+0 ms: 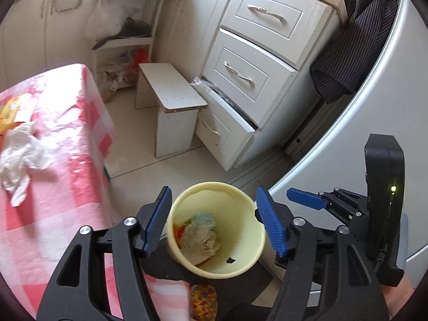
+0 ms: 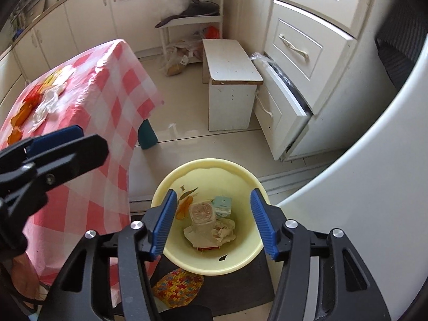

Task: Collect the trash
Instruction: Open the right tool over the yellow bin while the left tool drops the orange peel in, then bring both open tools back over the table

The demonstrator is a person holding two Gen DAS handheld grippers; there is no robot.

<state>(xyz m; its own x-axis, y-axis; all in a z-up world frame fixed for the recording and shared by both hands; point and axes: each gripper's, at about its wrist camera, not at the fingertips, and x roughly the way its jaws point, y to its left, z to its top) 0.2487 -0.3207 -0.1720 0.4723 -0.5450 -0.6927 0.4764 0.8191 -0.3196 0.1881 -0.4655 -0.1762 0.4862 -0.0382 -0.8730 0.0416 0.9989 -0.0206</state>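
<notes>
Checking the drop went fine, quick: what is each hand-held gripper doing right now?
Left hand-held gripper: open, empty, above the yellow bin.
Right hand-held gripper: open, empty, above the same bin.

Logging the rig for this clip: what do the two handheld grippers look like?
Both match: the left gripper and right gripper have black cut-out linkage arms with round silver pivot bolts and blue ribbed finger pads. In the left wrist view, the right gripper's body is a black housing with a small lit yellow-green indicator light, a grey grip section and a black cable.
</notes>
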